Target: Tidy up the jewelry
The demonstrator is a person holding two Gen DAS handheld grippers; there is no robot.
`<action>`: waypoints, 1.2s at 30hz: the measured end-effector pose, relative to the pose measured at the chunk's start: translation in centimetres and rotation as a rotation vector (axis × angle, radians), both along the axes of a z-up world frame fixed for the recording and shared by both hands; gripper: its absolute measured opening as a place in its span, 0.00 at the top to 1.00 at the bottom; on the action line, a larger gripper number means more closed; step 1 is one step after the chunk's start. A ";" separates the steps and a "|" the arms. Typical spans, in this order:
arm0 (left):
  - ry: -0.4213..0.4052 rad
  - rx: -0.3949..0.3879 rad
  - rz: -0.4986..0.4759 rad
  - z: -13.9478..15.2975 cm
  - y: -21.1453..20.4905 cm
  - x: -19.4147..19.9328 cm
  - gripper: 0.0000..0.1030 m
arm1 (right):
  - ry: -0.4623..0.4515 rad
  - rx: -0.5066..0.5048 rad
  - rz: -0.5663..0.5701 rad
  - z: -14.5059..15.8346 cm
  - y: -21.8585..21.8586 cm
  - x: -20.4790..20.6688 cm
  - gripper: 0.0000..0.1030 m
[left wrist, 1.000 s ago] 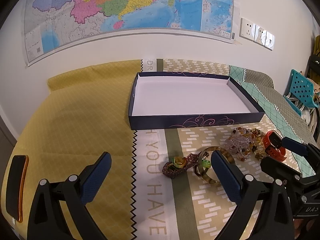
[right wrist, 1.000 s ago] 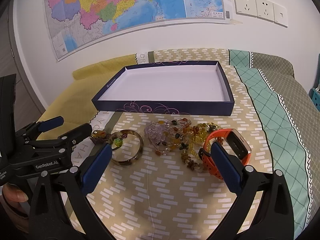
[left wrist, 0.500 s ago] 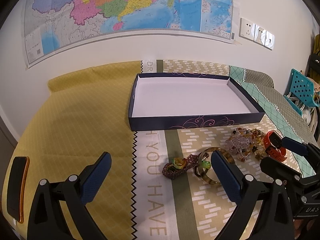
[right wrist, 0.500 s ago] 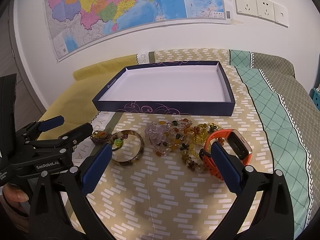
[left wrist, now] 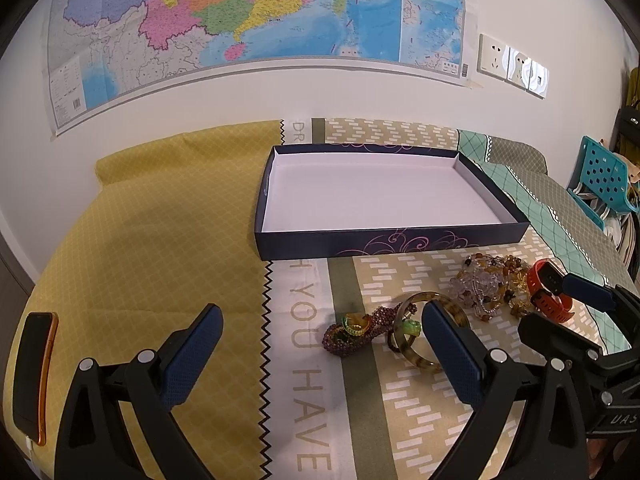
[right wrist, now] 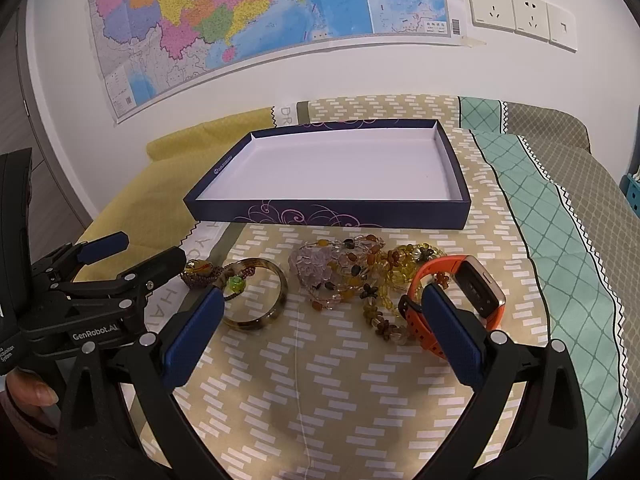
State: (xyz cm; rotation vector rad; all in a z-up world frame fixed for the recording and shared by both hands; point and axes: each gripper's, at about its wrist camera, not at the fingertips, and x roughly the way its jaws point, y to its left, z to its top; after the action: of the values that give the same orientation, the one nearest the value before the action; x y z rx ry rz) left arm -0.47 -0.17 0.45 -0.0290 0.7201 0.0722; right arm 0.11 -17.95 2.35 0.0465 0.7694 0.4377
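The jewelry lies in a row on the patterned bedspread [right wrist: 360, 400] just in front of the dark blue tray [right wrist: 328, 216], none of it inside: a purple beaded bracelet [left wrist: 352, 332] with a green-and-gold charm, a mottled amber bangle [right wrist: 256, 300] touching it, a tangled heap of clear, amber and lilac bead strands [right wrist: 352, 276], and an orange smartwatch [right wrist: 460, 296] at the right end. Compared with a second ago the pieces lie as they did, and both views have shifted only slightly. The tray's white floor is bare, its low walls open upward, with free cloth around it and a wide yellow stretch to its left where a phone [left wrist: 32, 372] lies near the edge. The left gripper [left wrist: 320, 344] and right gripper [right wrist: 320, 324] both hang above the cloth with fingers spread wide, gripping nothing.
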 end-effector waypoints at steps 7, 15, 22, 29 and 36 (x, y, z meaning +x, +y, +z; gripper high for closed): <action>0.000 -0.001 0.000 -0.2 -0.1 -0.1 0.07 | -0.002 0.000 0.000 -0.1 0.0 0.0 0.06; 0.001 0.004 -0.006 -0.3 -0.4 0.0 0.07 | -0.001 0.004 -0.001 0.0 0.0 -0.1 0.06; 0.003 0.006 -0.011 -0.4 -0.7 0.0 0.07 | 0.013 0.000 -0.003 0.0 -0.3 0.0 0.06; 0.006 0.005 -0.021 -0.5 -0.8 0.0 0.07 | 0.001 -0.007 -0.010 0.0 -0.8 0.1 0.06; 0.011 -0.003 -0.042 -0.6 -0.8 0.2 0.07 | 0.048 -0.020 -0.041 -0.1 -2.6 0.4 0.06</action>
State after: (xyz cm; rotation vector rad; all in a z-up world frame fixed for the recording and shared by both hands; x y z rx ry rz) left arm -0.22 -0.93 -0.10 -0.0168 0.7313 0.0312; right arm 0.48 -20.52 2.25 0.0536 0.8188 0.3911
